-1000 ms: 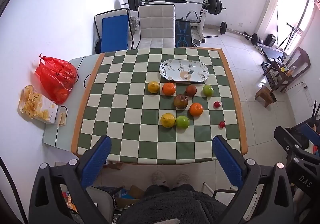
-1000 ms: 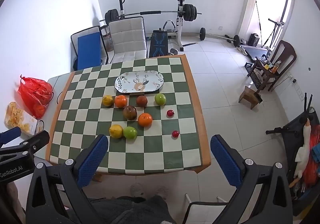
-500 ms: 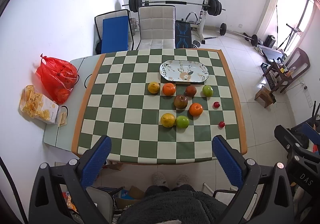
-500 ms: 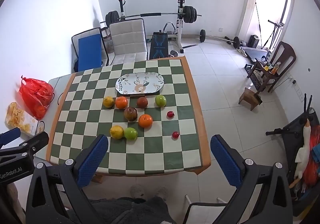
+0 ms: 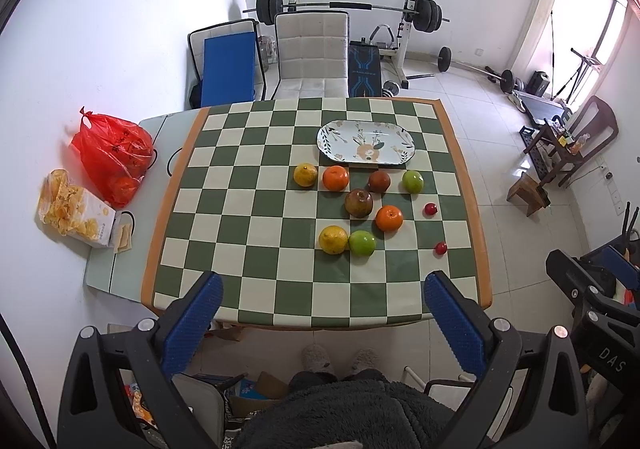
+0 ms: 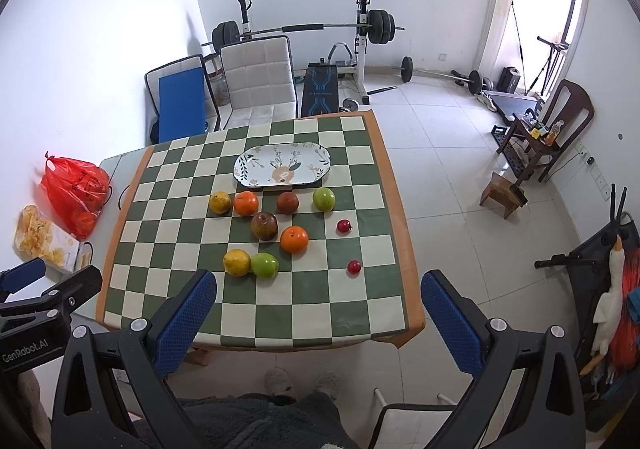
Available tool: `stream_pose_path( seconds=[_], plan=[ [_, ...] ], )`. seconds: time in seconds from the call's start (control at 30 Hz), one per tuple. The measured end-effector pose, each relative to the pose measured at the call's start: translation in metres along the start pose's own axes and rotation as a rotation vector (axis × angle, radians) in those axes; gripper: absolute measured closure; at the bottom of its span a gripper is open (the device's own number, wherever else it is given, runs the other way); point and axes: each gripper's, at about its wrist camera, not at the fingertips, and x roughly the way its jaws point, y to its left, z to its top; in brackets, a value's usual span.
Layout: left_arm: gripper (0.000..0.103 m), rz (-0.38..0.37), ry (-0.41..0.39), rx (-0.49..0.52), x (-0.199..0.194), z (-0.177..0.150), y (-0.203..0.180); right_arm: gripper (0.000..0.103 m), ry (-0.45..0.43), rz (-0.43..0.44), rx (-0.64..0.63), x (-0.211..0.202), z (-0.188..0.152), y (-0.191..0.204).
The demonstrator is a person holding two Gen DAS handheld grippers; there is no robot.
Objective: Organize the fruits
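Note:
Several fruits lie loose on the green-and-white checked table (image 5: 248,185): two yellow ones (image 5: 333,239), two oranges (image 5: 389,218), two green apples (image 5: 362,243), two dark brown fruits (image 5: 359,203) and two small red ones (image 5: 440,247). A patterned oval plate (image 5: 366,145) sits behind them, with no fruit on it. The same group shows in the right wrist view (image 6: 294,239) with the plate (image 6: 282,165). My left gripper (image 5: 320,313) and right gripper (image 6: 318,309) are open and empty, high above the table's near edge.
A red plastic bag (image 5: 112,157) and a snack box (image 5: 76,217) lie on the grey side surface left of the table. A white chair (image 5: 312,53) and a blue board stand behind. Weight bench and barbell are at the back. My feet show below.
Both views have shifted slightly; the table sits a little farther away in the frame. The fruits and plate have not moved. Both grippers stay open.

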Motion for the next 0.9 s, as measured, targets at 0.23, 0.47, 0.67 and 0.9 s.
stream_pose_path(
  seconds=[0.23, 0.47, 0.67, 0.9],
  plan=[
    [0.0, 0.003, -0.005, 0.0, -0.007, 0.002, -0.005, 0.0, -0.004, 0.002, 0.002, -0.004, 0.003, 0.002],
    [0.0, 0.003, -0.007, -0.001, -0.01, 0.0, -0.004, 0.0, -0.007, 0.003, 0.004, -0.008, 0.001, 0.004],
    [0.0, 0.002, -0.01, -0.001, -0.011, 0.0, -0.004, 0.0, -0.011, 0.006, 0.007, -0.009, 0.001, 0.004],
    [0.0, 0.001, -0.012, 0.0, -0.011, 0.0, -0.004, 0.0, -0.012, 0.01, 0.007, -0.01, 0.001, 0.004]
  ],
)
